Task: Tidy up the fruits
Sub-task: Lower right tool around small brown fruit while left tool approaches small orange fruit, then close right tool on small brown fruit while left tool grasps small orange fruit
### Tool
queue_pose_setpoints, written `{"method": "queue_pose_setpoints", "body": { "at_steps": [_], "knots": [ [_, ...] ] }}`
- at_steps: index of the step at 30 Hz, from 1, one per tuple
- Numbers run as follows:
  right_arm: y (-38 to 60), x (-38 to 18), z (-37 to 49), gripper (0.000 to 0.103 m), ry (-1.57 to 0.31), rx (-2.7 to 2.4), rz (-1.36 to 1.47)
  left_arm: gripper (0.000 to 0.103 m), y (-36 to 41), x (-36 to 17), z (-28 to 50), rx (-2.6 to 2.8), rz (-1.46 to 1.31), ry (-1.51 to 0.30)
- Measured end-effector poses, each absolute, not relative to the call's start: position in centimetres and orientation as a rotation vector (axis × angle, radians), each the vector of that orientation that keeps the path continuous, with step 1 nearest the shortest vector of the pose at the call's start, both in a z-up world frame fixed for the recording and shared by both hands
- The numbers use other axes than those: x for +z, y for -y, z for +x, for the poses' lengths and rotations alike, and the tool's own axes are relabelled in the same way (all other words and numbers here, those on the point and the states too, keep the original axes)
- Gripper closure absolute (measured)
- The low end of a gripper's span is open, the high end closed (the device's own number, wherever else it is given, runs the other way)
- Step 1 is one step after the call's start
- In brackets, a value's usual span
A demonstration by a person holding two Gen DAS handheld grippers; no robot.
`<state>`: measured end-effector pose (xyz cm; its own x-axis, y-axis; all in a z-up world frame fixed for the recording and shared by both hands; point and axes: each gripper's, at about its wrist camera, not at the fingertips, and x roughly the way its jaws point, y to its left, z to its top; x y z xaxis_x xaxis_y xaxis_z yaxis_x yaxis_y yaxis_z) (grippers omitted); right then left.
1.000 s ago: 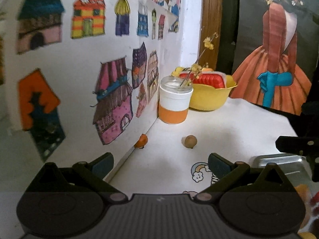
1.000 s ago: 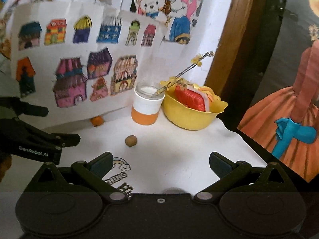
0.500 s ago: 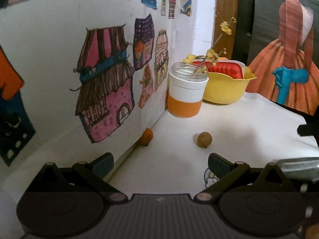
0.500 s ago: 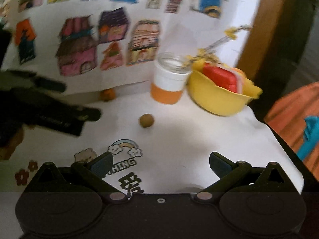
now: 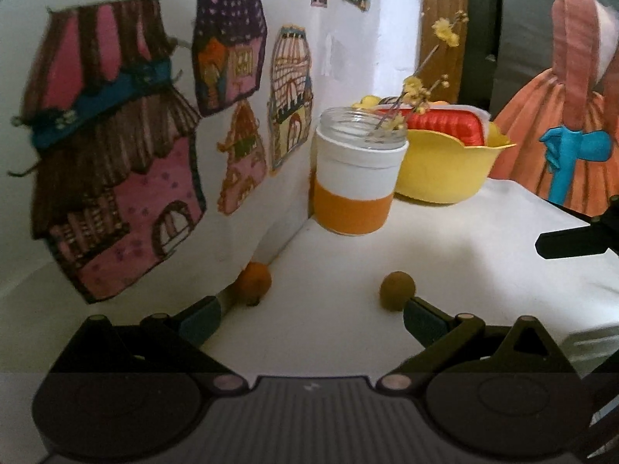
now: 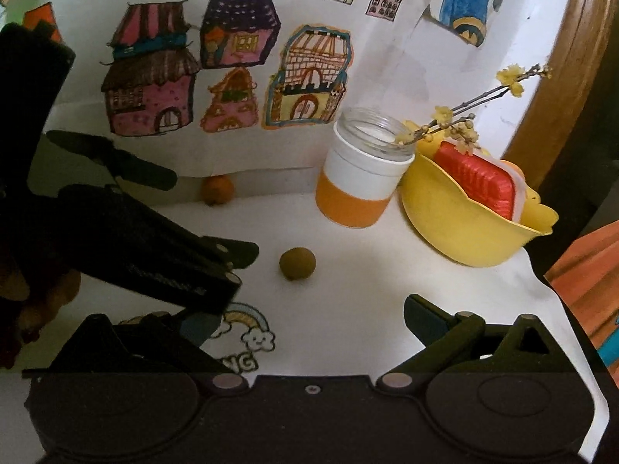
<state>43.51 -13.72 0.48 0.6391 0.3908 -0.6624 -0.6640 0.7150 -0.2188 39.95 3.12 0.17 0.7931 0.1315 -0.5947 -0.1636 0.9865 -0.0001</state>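
Fruits, loose: two on the white surface [image 6: 387,270]. Small orange fruit [image 5: 253,281] at the back edge, touching or just under the hanging sheet of house drawings [image 5: 116,154]. Small brown round fruit [image 5: 396,291] out in the open, near the orange-and-white jar [image 5: 358,178], apart from it.

Fruits, gathered: yellow bowl [image 5: 445,178] beside the jar, holding a red ridged item [image 5: 445,125] and some yellow pieces; contents otherwise hard to identify. Metal tray edge [image 5: 588,338] at far right of left wrist view; contents not visible.

Left gripper [image 5: 309,319]: spread wide, empty, low over the surface, orange fruit just off its left finger, brown fruit just off its right finger.

Right gripper [image 6: 309,319]: spread wide, empty, facing the brown fruit from further back.

Progress, as judged: partial at best. Both loose fruits ungrasped, neither in bowl nor tray. Remaining: closing on one fruit, carrying it to a container, then repeating for the other. Intended destination not determinable.
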Motion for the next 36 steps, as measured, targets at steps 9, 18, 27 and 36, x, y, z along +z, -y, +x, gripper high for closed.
{"method": "queue_pose_setpoints", "body": {
  "at_steps": [9,18,27,36],
  "knots": [
    [13.7,-0.8,45.6,0.018,-0.655,0.658,-0.470,0.008,-3.9,-0.5,41.8,0.248,-0.174,-0.620],
    [13.0,-1.7,47.7,0.031,-0.727,0.677,-0.418,0.023,-5.2,-1.6,42.7,0.331,-0.291,-0.623],
    [12.6,-2.9,49.1,0.045,-0.778,0.683,-0.328,0.038,-7.1,-1.9,41.6,0.400,-0.434,-0.563],
    [11.8,-3.4,49.1,0.059,-0.771,0.696,-0.327,0.050,-8.3,-1.8,40.0,0.471,-0.558,-0.535]
  ]
}}
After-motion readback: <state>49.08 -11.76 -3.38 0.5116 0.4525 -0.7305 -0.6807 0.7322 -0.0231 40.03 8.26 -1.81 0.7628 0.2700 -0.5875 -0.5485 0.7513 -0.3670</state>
